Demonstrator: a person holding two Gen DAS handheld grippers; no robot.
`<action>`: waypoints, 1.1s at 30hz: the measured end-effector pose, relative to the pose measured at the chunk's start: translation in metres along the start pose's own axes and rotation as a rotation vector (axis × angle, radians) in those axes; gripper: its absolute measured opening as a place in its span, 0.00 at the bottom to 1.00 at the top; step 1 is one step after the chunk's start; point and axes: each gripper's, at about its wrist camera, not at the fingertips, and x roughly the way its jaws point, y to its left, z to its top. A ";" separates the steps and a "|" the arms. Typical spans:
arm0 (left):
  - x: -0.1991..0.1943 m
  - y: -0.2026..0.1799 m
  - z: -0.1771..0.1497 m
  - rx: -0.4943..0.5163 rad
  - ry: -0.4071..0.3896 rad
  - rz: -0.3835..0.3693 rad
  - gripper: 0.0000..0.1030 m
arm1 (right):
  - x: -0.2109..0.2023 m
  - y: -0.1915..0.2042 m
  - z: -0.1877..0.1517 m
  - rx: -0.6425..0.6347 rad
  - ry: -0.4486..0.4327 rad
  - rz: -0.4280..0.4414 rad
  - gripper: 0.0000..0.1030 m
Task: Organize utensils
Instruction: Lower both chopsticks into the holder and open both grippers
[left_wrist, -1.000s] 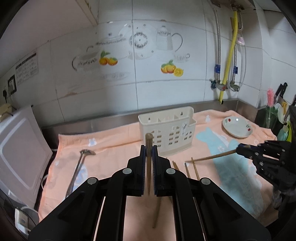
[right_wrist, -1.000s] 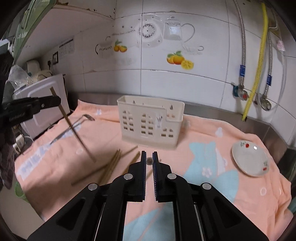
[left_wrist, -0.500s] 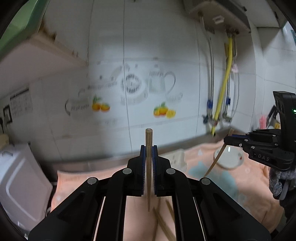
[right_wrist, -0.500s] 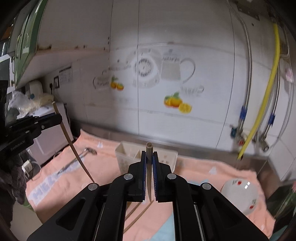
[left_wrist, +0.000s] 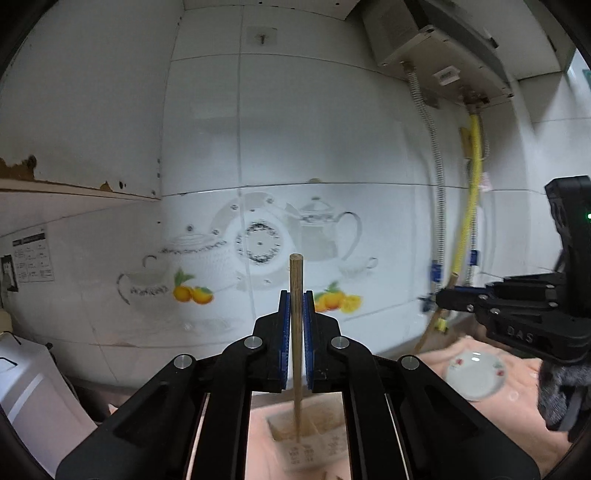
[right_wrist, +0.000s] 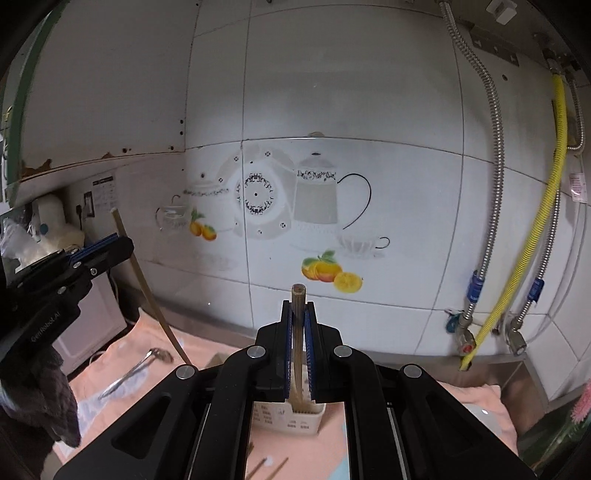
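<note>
Left claw (left_wrist: 295, 314) clenched on chopstick (left_wrist: 296, 288), right claw (right_wrist: 298, 325) on another (right_wrist: 297, 295), both high above caddy (right_wrist: 295, 415) at frame bottom.

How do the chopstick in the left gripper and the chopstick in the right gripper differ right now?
The left gripper's chopstick looks pale tan; the right gripper's chopstick looks darker brown at its tip. In its own view the left one's lower end shows over the white utensil holder; the right one's lower end is hidden behind the fingers. Both are clamped, standing up between shut fingers.
</note>
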 end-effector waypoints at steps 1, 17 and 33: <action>0.006 0.004 -0.003 -0.019 0.008 -0.010 0.05 | 0.008 0.000 -0.002 0.004 0.008 -0.002 0.06; 0.041 0.043 -0.033 -0.149 0.037 -0.034 0.05 | 0.084 0.003 -0.052 0.000 0.154 -0.027 0.06; 0.054 0.029 -0.033 -0.113 -0.009 -0.012 0.05 | 0.077 -0.006 -0.068 0.005 0.153 -0.051 0.11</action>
